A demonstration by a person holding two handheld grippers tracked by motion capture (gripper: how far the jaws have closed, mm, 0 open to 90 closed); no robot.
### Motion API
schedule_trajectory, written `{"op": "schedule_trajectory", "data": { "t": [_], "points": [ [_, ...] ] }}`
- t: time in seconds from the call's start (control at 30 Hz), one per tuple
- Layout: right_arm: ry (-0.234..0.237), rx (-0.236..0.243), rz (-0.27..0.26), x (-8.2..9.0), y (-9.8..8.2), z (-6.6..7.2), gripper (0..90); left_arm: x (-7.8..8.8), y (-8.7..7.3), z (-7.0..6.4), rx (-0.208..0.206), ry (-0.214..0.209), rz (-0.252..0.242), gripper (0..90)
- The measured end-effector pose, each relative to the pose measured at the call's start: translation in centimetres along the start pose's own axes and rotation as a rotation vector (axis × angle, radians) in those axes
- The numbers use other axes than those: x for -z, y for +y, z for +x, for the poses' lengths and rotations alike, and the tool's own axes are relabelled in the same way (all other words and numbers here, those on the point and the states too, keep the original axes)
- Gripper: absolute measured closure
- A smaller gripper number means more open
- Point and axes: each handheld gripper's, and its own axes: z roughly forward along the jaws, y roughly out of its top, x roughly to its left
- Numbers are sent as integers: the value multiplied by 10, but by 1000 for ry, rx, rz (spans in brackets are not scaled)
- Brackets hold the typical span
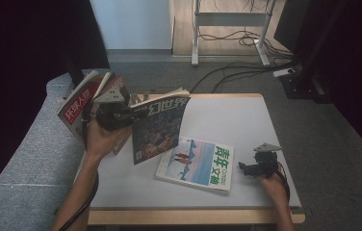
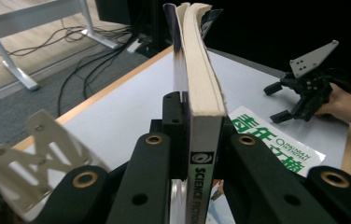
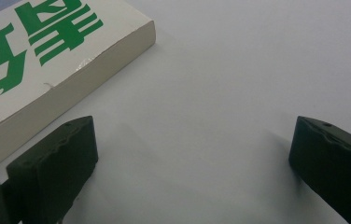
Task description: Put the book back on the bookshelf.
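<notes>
Your left gripper (image 1: 130,114) has its jaws clamped tight on the spine end of a thick dark-blue science-fiction magazine (image 1: 159,129) with cream page edges, and holds it lifted off the tabletop (image 1: 246,125), the cover hanging down and facing you over the left part of the surface. In the left gripper view the magazine (image 2: 197,88) stands edge-on between the two black jaws, its spine lettered "SCIENCE" at the bottom. Your right gripper (image 1: 251,168) rests low near the right edge of the tabletop with its jaws spread wide and nothing between them; in the right gripper view its pads stand apart over bare white surface (image 3: 220,74). Just beside it, to its left, a white paperback magazine with green characters and a snowy cover picture (image 1: 197,163) lies flat near the front middle of the tabletop; its corner (image 3: 47,60) sits close to one jaw without touching it. A red-and-white magazine (image 1: 79,103) stands tilted behind your left hand (image 1: 99,139), and how it is supported is hidden by the hand and gripper. The tabletop is white with a pale wooden rim, on grey carpet, with a grey upholstered seat (image 1: 30,154) at its left. Beyond are a white desk frame (image 1: 229,29) and loose black cables (image 1: 237,72); both sides of the room are too dark to read.
</notes>
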Motion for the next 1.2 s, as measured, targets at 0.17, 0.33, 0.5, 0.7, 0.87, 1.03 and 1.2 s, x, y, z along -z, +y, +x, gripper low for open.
{"op": "schedule_trajectory", "data": {
  "t": [0.17,0.33,0.5,0.7,0.87,1.03,1.2],
  "points": [
    [0,0,0,0,0,0,6,12,-4,6,18,20,-21,828],
    [0,0,0,0,0,0,6,22,-8,12,36,50,-23,828],
    [0,0,-1,0,0,0,6,35,-16,19,62,84,-24,828],
    [0,-1,-1,0,0,0,6,52,-28,27,98,111,-34,828],
    [0,-1,-1,0,0,0,6,64,-35,31,112,135,-36,828],
    [0,-1,-1,0,0,0,6,75,-40,34,124,161,-34,828],
    [0,-1,0,0,0,0,6,85,-45,36,136,179,-34,828]
  ]
}}
